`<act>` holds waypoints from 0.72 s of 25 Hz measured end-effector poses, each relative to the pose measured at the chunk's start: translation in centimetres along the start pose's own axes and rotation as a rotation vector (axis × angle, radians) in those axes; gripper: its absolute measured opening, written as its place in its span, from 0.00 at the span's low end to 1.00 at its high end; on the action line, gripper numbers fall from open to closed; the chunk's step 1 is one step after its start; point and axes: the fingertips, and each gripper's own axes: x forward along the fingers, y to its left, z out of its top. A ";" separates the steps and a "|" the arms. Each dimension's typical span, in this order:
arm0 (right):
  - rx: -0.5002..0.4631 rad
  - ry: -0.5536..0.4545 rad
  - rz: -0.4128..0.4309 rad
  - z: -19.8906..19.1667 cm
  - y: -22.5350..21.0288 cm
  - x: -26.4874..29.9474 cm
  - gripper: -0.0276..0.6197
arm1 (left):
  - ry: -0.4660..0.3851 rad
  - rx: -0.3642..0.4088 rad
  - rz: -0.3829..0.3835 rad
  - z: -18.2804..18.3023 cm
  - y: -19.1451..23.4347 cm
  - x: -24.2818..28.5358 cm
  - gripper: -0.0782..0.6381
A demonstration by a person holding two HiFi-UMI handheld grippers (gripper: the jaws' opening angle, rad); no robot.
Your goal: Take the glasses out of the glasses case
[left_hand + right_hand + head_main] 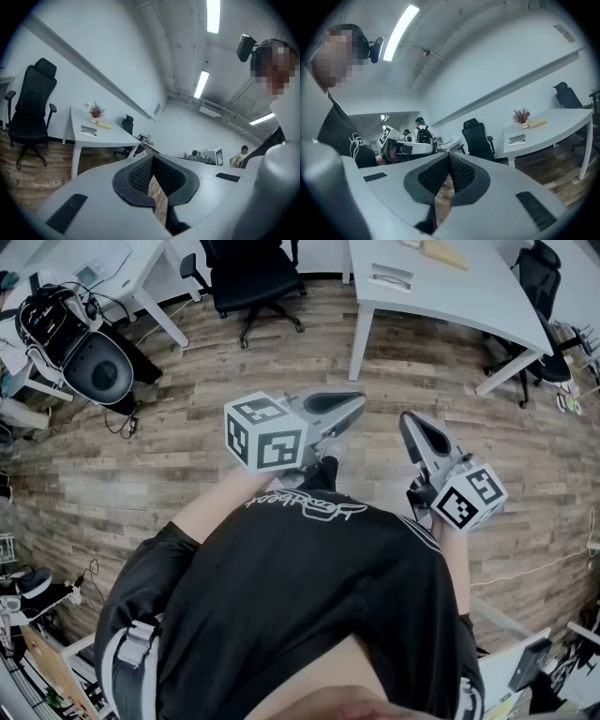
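Observation:
No glasses case or glasses appear in any view. My left gripper (359,402) is held in front of the person's chest, pointing right over the wooden floor, and its jaws are shut with nothing between them. My right gripper (411,420) is beside it at the right, pointing up the frame, also shut and empty. In the left gripper view the left gripper (151,157) has its tips meeting, with only floor showing behind them. In the right gripper view the right gripper (449,155) looks the same, and the left gripper (408,148) shows off to its left.
A white table (469,306) stands ahead with a book (389,277) on it. A black office chair (248,277) is at the upper middle, another chair (539,273) at the far right. Desks and cluttered gear (75,343) line the left side.

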 end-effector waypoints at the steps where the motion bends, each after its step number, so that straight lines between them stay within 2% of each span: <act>1: -0.002 0.009 0.003 -0.2 0.0 0.2 0.06 | -0.004 -0.006 0.001 0.0 0.2 0.1 0.12; 8: 0.018 0.039 0.045 -1.0 -0.6 1.1 0.06 | -0.008 -0.048 0.002 -0.6 1.7 0.9 0.12; 14: 0.052 0.029 0.029 -0.5 -3.2 2.7 0.06 | 0.009 -0.058 -0.007 0.0 3.8 2.5 0.12; 18: 0.076 0.028 0.049 -0.1 -5.3 4.4 0.06 | 0.013 -0.073 -0.015 0.8 6.2 4.2 0.12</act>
